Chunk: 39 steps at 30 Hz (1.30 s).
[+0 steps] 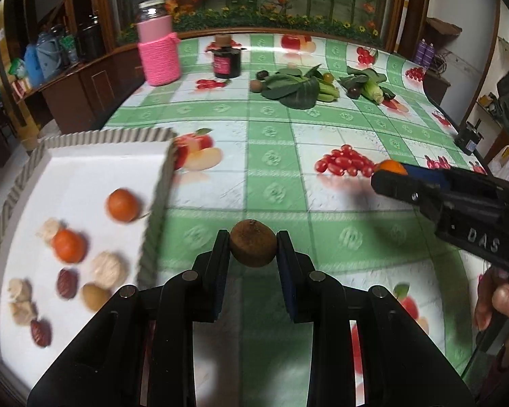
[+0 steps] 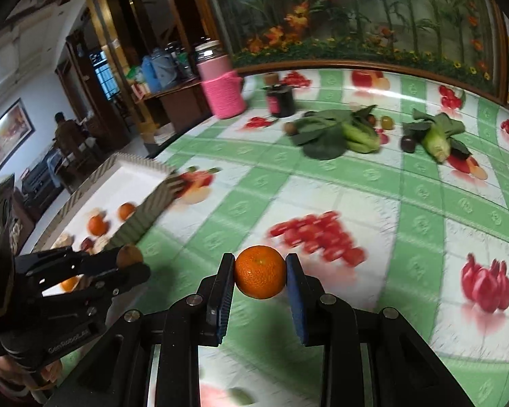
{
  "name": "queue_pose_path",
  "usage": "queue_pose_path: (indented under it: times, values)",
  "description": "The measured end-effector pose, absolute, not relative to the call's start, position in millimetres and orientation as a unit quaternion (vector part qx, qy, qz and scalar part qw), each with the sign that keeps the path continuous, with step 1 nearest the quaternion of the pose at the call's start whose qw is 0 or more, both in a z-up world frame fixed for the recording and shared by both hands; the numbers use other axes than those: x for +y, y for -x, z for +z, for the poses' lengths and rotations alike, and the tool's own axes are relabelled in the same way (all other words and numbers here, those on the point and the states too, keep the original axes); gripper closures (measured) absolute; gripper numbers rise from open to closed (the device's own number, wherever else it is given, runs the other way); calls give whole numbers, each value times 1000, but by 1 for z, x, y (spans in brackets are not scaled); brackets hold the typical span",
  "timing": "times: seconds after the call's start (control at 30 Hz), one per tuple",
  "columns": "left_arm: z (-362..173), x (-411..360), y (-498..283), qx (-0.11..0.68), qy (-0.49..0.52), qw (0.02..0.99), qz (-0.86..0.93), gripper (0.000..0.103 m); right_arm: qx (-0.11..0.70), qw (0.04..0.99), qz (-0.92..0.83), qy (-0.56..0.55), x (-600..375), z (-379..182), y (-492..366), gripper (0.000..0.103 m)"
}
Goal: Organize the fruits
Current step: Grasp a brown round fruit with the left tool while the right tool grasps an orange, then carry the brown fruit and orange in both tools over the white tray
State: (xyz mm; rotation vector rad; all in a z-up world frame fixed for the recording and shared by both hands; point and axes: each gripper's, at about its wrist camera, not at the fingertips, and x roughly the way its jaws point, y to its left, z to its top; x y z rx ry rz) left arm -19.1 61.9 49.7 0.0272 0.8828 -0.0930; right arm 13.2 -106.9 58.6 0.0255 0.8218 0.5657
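Note:
My left gripper [image 1: 253, 247] is shut on a brown kiwi [image 1: 252, 243], held above the tablecloth just right of the white tray [image 1: 85, 162]. My right gripper [image 2: 260, 273] is shut on an orange mandarin [image 2: 260, 271], held over the table's middle; it also shows in the left wrist view [image 1: 390, 169] at the right. The tray holds two mandarins [image 1: 123, 204], red dates [image 1: 67, 283], pale nut pieces [image 1: 108, 269] and a yellowish fruit [image 1: 95, 295]. The left gripper with the kiwi [image 2: 129, 255] shows at the left of the right wrist view.
At the table's far side lie leafy greens [image 1: 295, 90], a corn cob [image 1: 373, 91], a second kiwi [image 1: 255, 85], dark round fruits [image 1: 353, 92] and a green fruit [image 1: 327, 77]. A pink-sleeved jar [image 1: 157, 44] and a dark jar [image 1: 226, 62] stand at the back left.

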Motion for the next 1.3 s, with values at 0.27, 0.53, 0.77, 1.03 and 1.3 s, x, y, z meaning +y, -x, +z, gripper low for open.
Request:
queue_pose_path:
  times: [0.27, 0.53, 0.77, 1.03, 1.3]
  values:
    - [59, 103, 52, 399, -20, 917, 5, 76, 387, 869, 309, -3, -56, 66, 20, 74]
    - [59, 146, 73, 388, -13, 920, 46, 76, 375, 860, 345, 20, -2, 78, 38, 74]
    - [55, 181, 85, 386, 0, 919, 74, 76, 377, 849, 367, 45, 38, 79, 43, 74]
    - [53, 204, 88, 386, 14, 918, 94, 76, 382, 839, 382, 63, 66, 77, 42, 74]
    - [50, 222, 87, 391, 34, 915, 98, 76, 389, 832, 389, 70, 82, 74, 36, 74]
